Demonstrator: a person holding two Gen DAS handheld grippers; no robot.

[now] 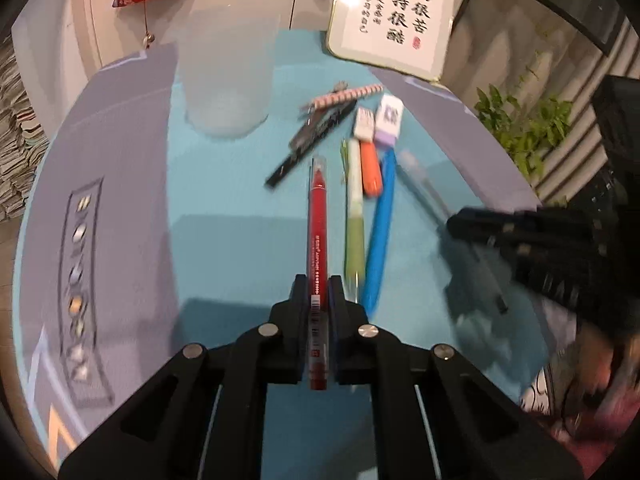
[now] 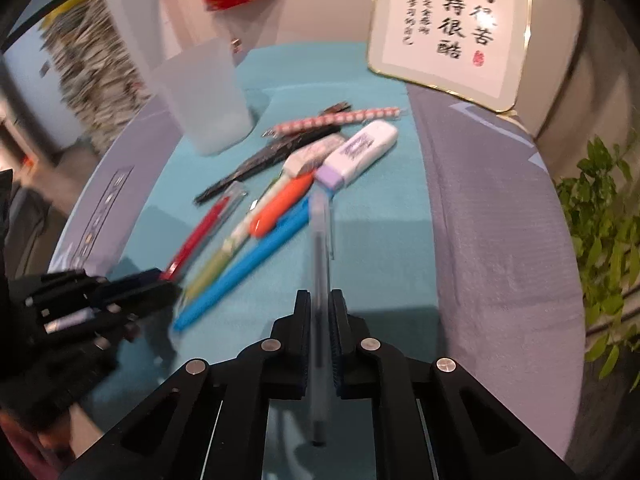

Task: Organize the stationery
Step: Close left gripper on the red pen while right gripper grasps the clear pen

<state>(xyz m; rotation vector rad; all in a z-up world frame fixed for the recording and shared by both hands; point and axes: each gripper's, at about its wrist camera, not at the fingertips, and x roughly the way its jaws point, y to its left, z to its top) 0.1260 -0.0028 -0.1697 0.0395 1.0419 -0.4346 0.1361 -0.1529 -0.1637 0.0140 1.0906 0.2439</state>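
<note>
A: What's biggest on the teal cloth-covered table?

B: The frosted translucent plastic cup, upright at the back left.

A: And the claws?

B: The left gripper is clamped on a red capped pen. The right gripper pinches a clear-barrelled ballpoint pen.

A: The rest?

B: A blue pen and an orange marker lie between them.
</note>
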